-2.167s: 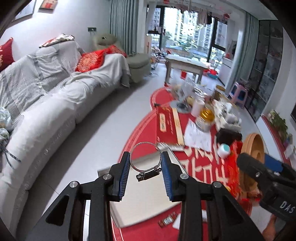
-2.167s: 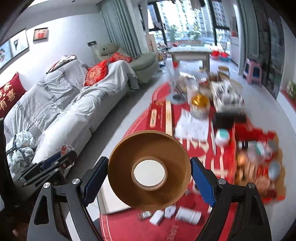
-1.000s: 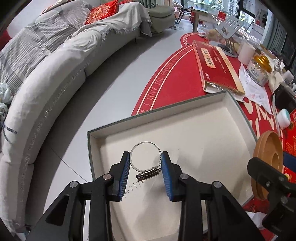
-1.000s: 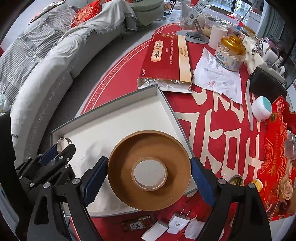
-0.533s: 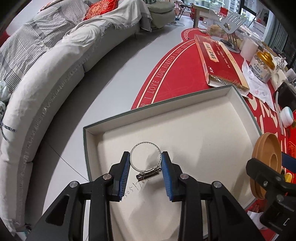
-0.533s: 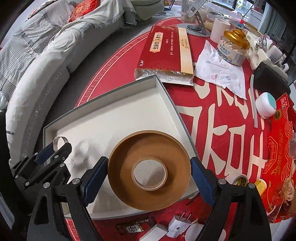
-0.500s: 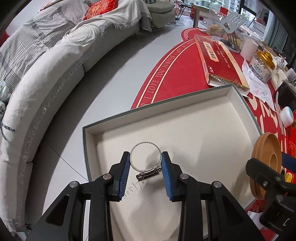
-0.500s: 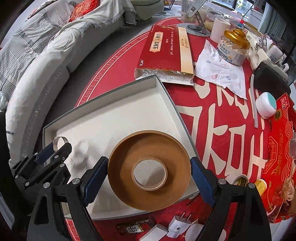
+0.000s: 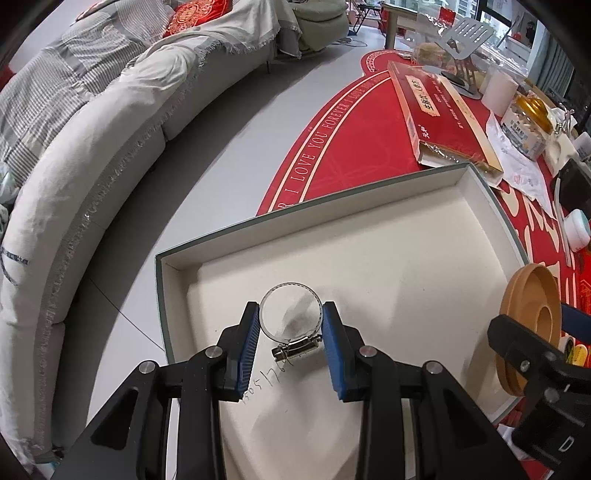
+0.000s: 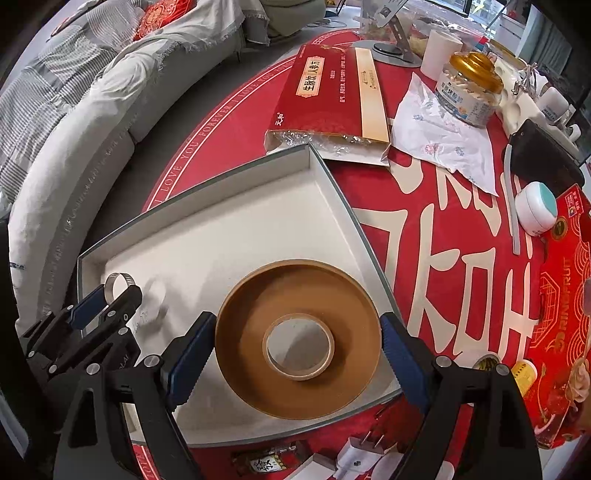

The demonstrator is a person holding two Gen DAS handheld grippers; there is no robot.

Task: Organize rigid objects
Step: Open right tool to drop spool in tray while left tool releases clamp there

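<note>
A home living room: a long grey sofa with a red embroidered cushion curves along the left of the frame, and a round red rug covers the tiled floor, cluttered with household goods.

Both claws point steeply down, side by side. The left claw has its blue pads drawn close, pinching a clamp. The right claw has its pads spread wide, pressed against a tape roll.
</note>
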